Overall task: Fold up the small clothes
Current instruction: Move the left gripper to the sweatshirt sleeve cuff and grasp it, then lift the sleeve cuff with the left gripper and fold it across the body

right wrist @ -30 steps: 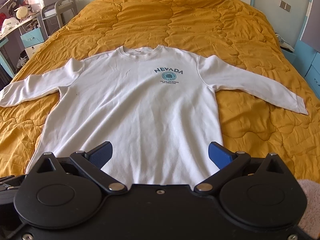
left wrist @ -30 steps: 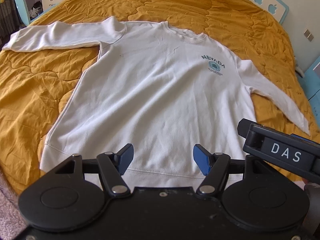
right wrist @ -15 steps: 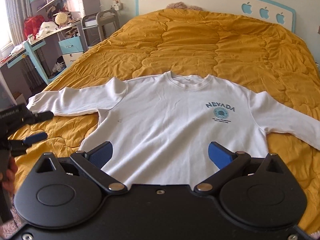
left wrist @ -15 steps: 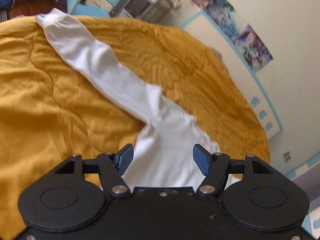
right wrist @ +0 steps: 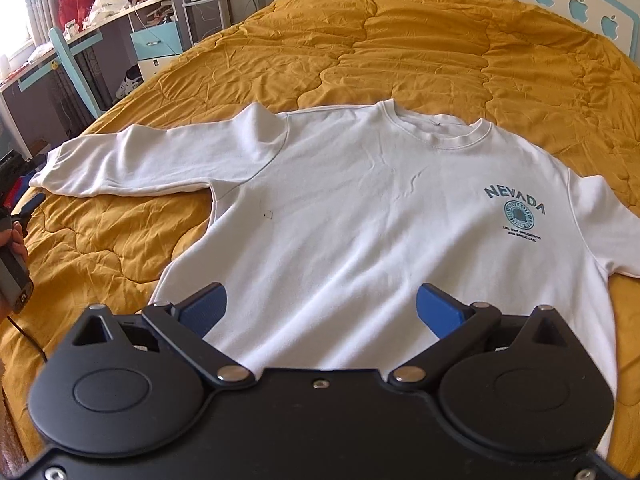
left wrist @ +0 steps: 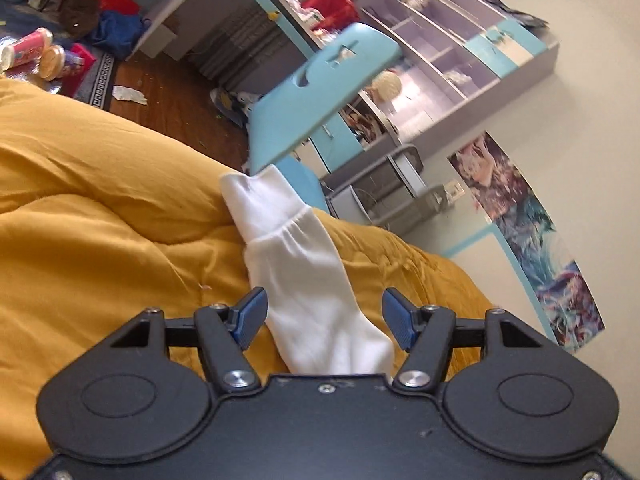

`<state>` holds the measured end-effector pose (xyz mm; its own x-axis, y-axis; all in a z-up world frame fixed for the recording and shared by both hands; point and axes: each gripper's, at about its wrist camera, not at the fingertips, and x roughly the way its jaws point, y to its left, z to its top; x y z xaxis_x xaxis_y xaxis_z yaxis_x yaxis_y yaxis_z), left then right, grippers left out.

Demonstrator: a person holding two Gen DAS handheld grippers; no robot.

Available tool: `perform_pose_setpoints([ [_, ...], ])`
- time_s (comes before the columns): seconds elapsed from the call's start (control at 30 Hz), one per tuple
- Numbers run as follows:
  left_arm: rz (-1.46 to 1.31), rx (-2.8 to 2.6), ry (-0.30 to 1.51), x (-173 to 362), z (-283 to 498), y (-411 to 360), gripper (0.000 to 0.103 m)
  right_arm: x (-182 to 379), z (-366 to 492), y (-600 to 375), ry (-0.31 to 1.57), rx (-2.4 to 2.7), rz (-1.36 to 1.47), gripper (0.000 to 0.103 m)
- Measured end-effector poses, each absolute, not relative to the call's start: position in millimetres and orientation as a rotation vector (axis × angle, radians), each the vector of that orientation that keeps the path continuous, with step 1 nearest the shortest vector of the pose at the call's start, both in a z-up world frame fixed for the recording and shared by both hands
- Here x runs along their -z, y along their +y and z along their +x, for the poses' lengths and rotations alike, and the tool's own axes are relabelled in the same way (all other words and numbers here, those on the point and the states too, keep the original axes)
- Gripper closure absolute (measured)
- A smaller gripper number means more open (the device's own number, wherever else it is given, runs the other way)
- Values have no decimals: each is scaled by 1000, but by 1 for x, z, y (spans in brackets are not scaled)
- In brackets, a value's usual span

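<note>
A white sweatshirt (right wrist: pixel 340 216) with a blue NEVADA print (right wrist: pixel 516 208) lies flat, front up, on the yellow quilt (right wrist: pixel 400 40). My right gripper (right wrist: pixel 320 306) hangs open above its lower body with nothing between the fingers. My left gripper (left wrist: pixel 324 312) is rolled to one side near the end of the shirt's left sleeve (left wrist: pixel 304 280). Its jaws are closing with the sleeve lying between them, and the pads stand apart from the cloth. The cuff (left wrist: pixel 260 196) lies just ahead at the bed's edge. In the right wrist view a hand (right wrist: pixel 14 240) holds that gripper by the cuff (right wrist: pixel 48 172).
Beside the bed stand a teal chair (left wrist: pixel 320 92), a desk with shelves (left wrist: pixel 460 52) and a grey cart (right wrist: pixel 224 0). Clutter lies on the wooden floor (left wrist: pixel 168 96). A headboard with apple shapes (right wrist: pixel 576 4) closes the far end. Bare quilt surrounds the shirt.
My left gripper swung out from the hem along the left sleeve to near the cuff, rolling over as it went. My right gripper drifted left and closer to the shirt's body.
</note>
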<state>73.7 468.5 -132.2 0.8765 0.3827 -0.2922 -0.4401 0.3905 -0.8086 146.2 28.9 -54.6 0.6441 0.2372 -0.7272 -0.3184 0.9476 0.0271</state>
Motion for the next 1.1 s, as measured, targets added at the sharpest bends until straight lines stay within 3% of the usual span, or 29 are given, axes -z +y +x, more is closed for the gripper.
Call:
perform_pose_setpoints([
  [0.33,-1074,-575,10,142,109,515,47,77,154,48,860,-329,-159,1],
  [0.37,-1060,-583,18,140,109,516,62,79,154,47,867,-328,-157,1],
  [0.4,-1050,-596,33,137,111,517,100,80,155,47,873,-328,-154,1],
  [0.73,-970,-592,69,119,112,507,98,73,149,31,865,-314,-143,1],
  [1.1,-839,-322,41,27,136,421,98,60,134,-26,837,-265,-97,1],
])
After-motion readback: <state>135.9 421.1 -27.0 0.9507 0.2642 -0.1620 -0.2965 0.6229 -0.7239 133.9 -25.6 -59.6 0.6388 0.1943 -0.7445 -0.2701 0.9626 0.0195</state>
